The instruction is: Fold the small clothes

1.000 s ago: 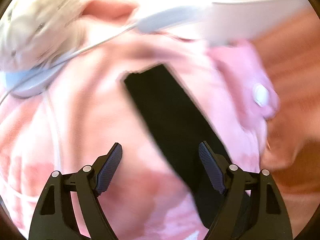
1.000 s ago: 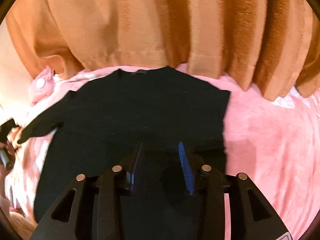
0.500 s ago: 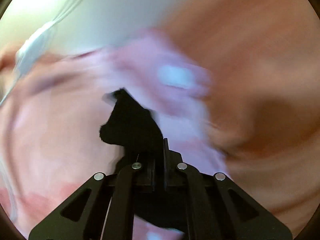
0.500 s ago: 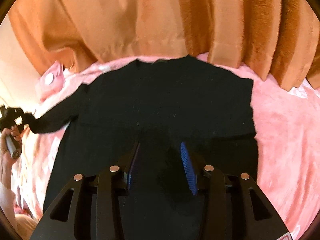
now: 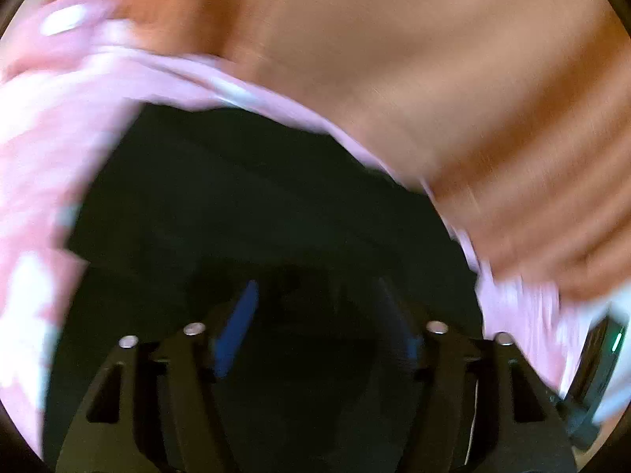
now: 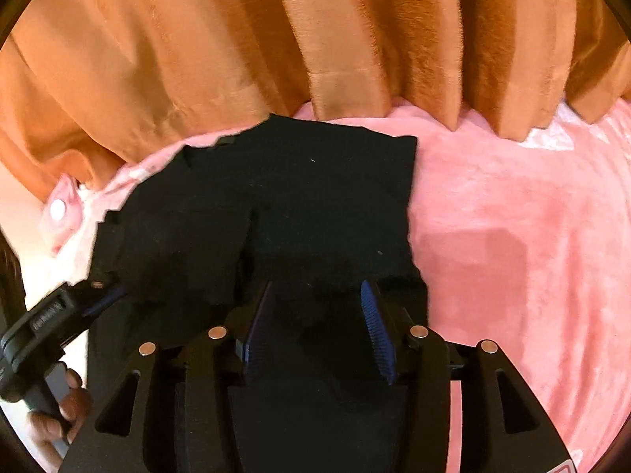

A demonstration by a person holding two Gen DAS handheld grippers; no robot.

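Note:
A small black T-shirt (image 6: 315, 197) lies flat on the pink blanket (image 6: 512, 236). Its left sleeve (image 6: 189, 244) is folded inward onto the body. My left gripper (image 5: 317, 323) hovers over the black cloth (image 5: 236, 197); its jaws are opening and nothing is pinched between the pads. The right wrist view also shows the left gripper (image 6: 104, 293), in a hand at the shirt's left edge. My right gripper (image 6: 317, 315) stands over the shirt's lower part. Its jaws are opening too, and the pads are apart with only flat cloth beneath them.
Orange curtains (image 6: 276, 39) hang along the far edge of the blanket, just behind the shirt's collar. A pink corner with a white round patch (image 6: 58, 208) sits at the far left. Bare pink blanket stretches right of the shirt. The left wrist view is blurred.
The left gripper shut on the outstretched sleeve, swept it right over the shirt's body and let go. The sleeve now lies folded inward. The right gripper's jaws spread a little wider.

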